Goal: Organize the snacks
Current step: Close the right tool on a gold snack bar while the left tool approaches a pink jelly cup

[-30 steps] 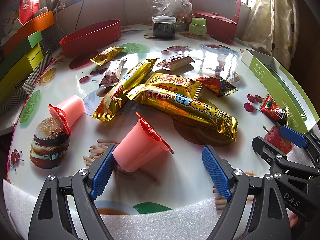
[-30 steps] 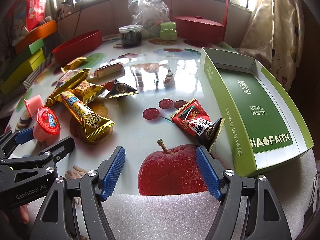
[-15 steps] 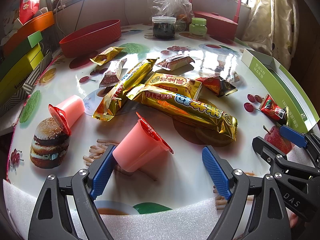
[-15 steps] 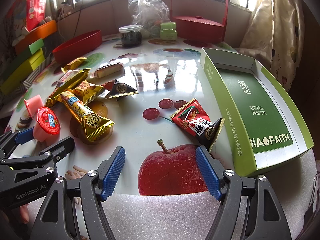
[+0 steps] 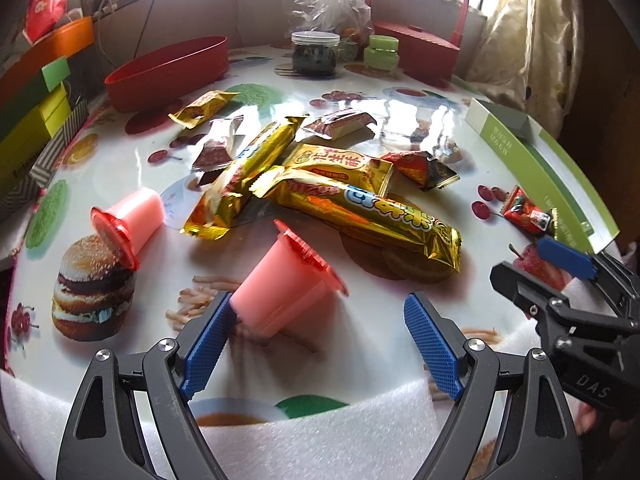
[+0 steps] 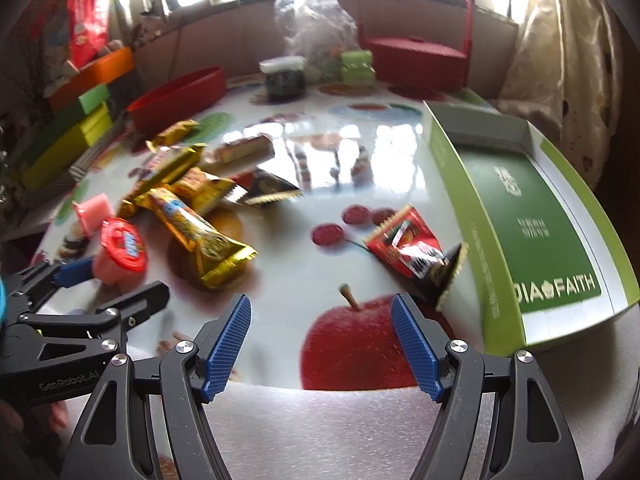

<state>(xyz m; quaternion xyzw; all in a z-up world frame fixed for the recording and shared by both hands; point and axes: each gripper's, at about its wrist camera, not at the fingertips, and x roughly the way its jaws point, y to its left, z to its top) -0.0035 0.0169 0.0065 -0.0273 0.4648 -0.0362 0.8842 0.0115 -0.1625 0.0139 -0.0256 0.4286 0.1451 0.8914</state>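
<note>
The left hand-held gripper [image 5: 316, 340] is spread wide, its left pad touching the base of a tipped pink jelly cup [image 5: 282, 290] just in front of the gold snack pile [image 5: 320, 184] on the desk [image 5: 120, 168]. The right hand-held gripper [image 6: 320, 344] is also spread and holds nothing, well to the right of that pile, with a red snack packet [image 6: 408, 244] just beyond it beside the green box [image 6: 532, 216].

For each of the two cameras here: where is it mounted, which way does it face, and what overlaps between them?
Left wrist: sits on the left gripper, faces across the table at a tipped pink cup by its open jaws; the right gripper shows at right.
Right wrist: sits on the right gripper, open over a printed apple, facing the green box; the left gripper shows at left.
Shared: cup, long gold bar, red bowl.
</note>
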